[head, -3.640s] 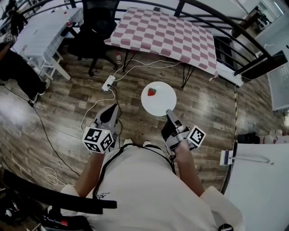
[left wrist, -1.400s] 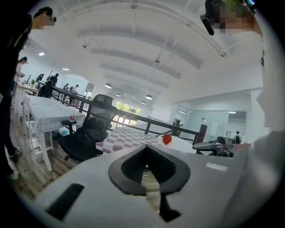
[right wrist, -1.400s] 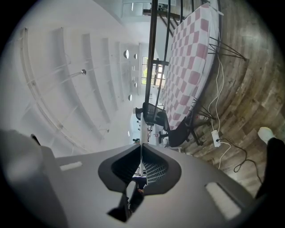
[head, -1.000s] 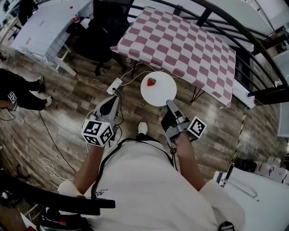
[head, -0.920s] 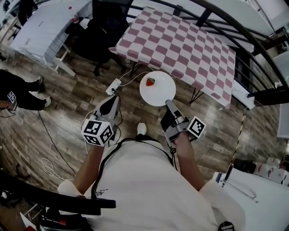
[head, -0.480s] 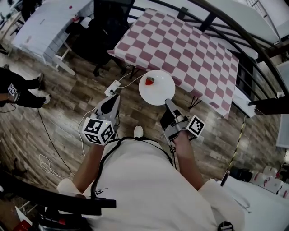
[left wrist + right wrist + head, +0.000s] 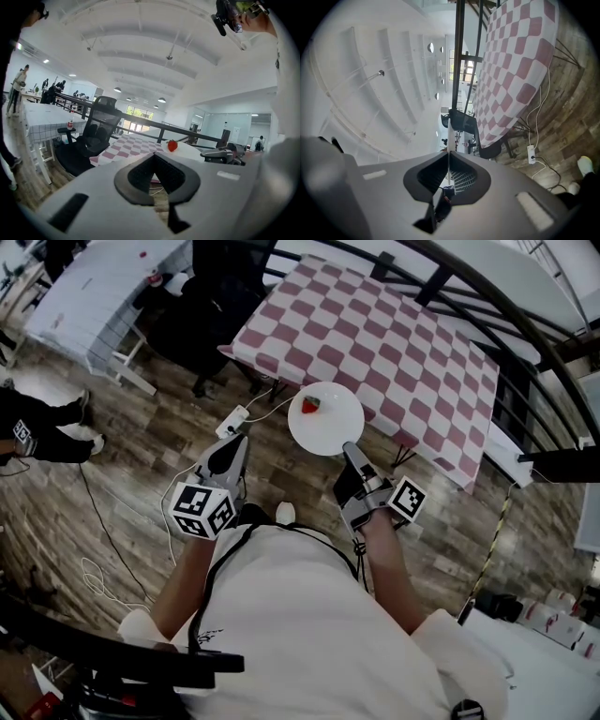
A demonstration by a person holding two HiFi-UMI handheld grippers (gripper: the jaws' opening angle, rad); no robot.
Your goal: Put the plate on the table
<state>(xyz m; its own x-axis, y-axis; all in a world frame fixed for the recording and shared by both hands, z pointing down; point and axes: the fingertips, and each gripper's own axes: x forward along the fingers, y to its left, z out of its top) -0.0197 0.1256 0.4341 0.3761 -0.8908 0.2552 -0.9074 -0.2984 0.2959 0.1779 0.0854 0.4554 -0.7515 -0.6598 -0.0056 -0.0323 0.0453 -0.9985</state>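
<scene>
My right claw is pressed shut on the rim of the white plate. In the head view I pinch it at about the plate's 5 o'clock, so the whole disc lies out ahead of the claw tip, toward 11 to 12 o'clock. In the right gripper view the plate shows edge-on, a thin white line running straight up from between the jaws, which close on it from both sides.

A red strawberry sits on the plate toward its 10 o'clock edge, well away from my grip.

The plate hangs over the wooden floor, right at the near edge of the bench with the pink-and-white check cloth. The bench spreads from 12 to 2 o'clock of the plate, and the plate's far rim meets the hanging cloth edge in the head view. I cannot tell whether they touch. The plate is not resting on the bench top.

My left claw is at 9 o'clock of the right one, well apart from the plate, which lies at its 2 o'clock. Its jaws are pressed together with nothing between them, and its own view looks past their tips to the strawberry and plate rim.

A white power strip lies on the floor just beyond the left claw, at its 12 o'clock.
</scene>
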